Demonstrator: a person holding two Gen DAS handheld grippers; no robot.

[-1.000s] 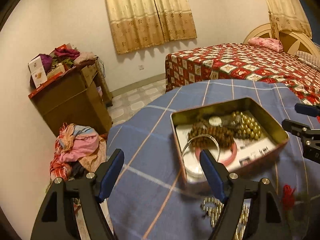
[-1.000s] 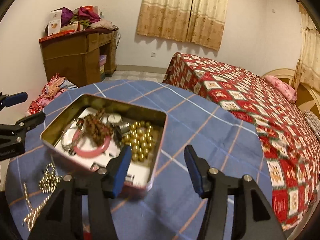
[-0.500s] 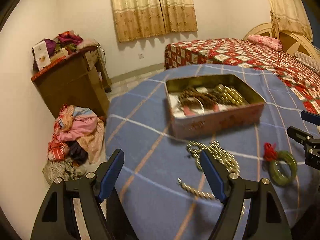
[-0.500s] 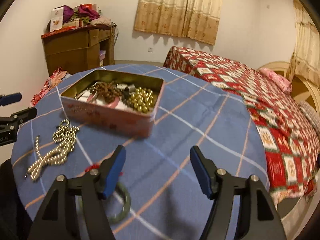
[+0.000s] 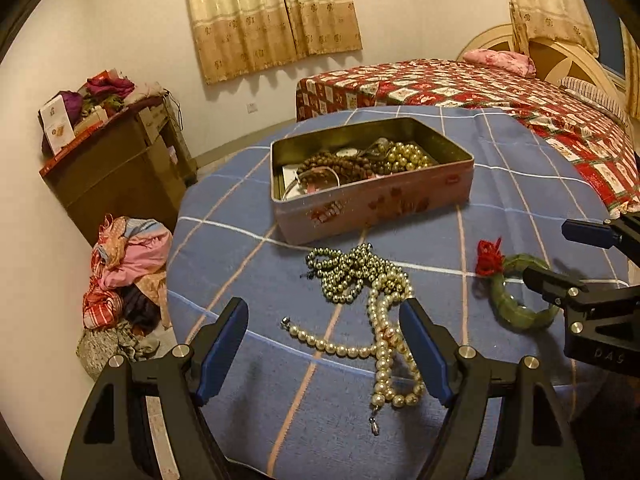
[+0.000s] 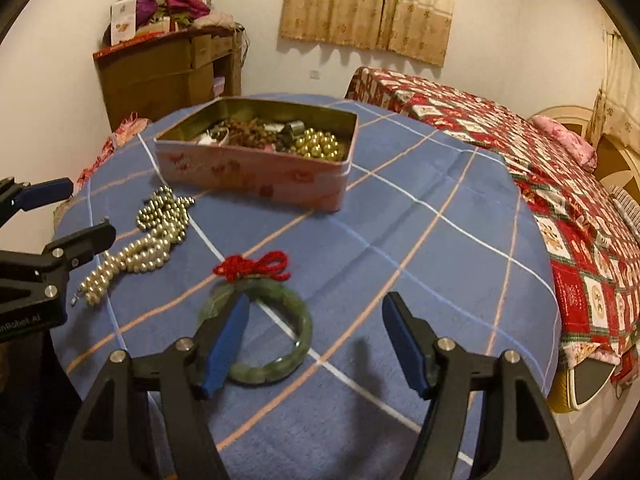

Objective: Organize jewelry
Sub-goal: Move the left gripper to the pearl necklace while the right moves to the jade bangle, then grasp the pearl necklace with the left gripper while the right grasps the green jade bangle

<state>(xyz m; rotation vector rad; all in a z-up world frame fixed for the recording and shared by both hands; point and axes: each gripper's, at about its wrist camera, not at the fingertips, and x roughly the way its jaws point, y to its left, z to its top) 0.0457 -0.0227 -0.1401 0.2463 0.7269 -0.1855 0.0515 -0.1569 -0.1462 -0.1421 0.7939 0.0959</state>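
Here, a round counter (image 5: 520, 184) covered in a blue checked cloth fills both wrist views. At the far left of the room, a heap of clothes (image 5: 128, 276) lies on the floor below a brown cabinet (image 5: 116, 168) stacked with boxes and fabric. The left gripper (image 5: 324, 344) hangs over the near edge of the counter with its blue-padded fingers spread wide and nothing between them. Just ahead of it lies a pearl necklace (image 5: 384, 340), its cream beads trailing toward the counter's edge, and tangled with its far end is a darker string of gold-green beads (image 5: 348, 272). Beyond these sits a pink tin (image 5: 372, 200), open at the top, close to the middle of the counter; it holds brown wooden beads, gold beads, a thin metal bangle and some small items too jumbled to tell apart. To the right of the pearls, apart from them, a green bangle (image 6: 260, 332) with a red knotted cord (image 6: 252, 266) lies flat on the cloth. The right gripper (image 6: 316, 336) hovers low over it, fingers wide apart; its left finger (image 6: 228, 340) overlaps the near-left part of the ring in the right wrist view, though whether it touches cannot be told. Farther right, off the counter, stands a bed (image 6: 568, 200) with a red patterned cover and a pink pillow.
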